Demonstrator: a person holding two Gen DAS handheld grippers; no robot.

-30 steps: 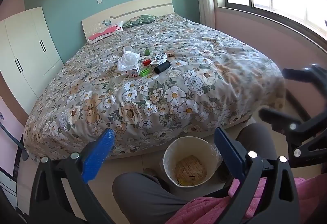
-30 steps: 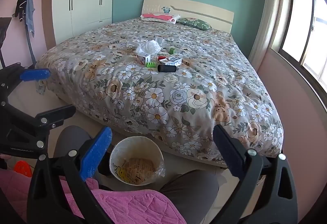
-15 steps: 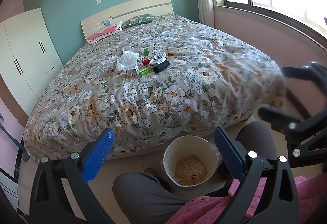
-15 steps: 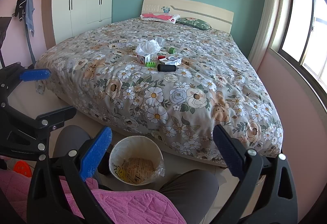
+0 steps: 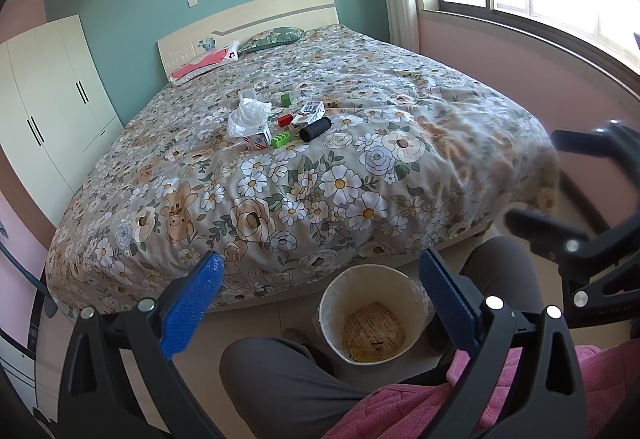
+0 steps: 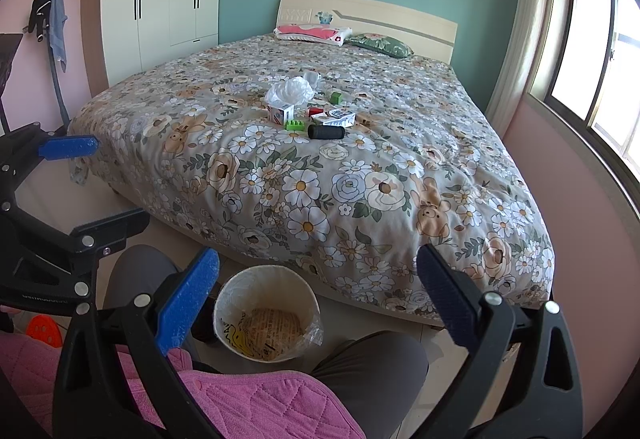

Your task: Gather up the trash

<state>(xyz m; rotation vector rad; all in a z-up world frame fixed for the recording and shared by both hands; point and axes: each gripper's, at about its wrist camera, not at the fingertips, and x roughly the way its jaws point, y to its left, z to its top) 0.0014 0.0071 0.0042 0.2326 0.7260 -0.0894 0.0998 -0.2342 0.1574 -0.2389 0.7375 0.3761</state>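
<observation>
The trash lies in a small cluster on the bed (image 5: 340, 175), well ahead of both tongs and far beyond their tips. Nearest the tongs is a black cylinder (image 5: 315, 129), lying on its side; in the right wrist view its long axis runs crosswise, left to right (image 6: 326, 131), while from the left tongs it angles up to the right, with one round end facing the camera. Just beside it, farther off, is a flat white printed packet (image 5: 308, 113), and to its left a green toy brick (image 5: 281, 138) and a small red block (image 5: 285, 119). Left again stands a little white carton with red and blue print (image 5: 257, 138), with a crumpled clear plastic bag (image 5: 249, 113) bunched on top and behind it. A second green block (image 5: 285, 99) sits farther back, near a small clear cup (image 5: 247, 94).

Below and close in front of the tongs, on the floor at the foot of the bed, stands a round bin (image 5: 372, 313) lined with plastic, with printed paper in its bottom; it sits between the person's grey-clad knees (image 5: 280, 387).

The left tongs (image 5: 318, 291) are spread wide apart and hold nothing. The right tongs (image 6: 318, 289) are likewise wide apart and empty.
</observation>
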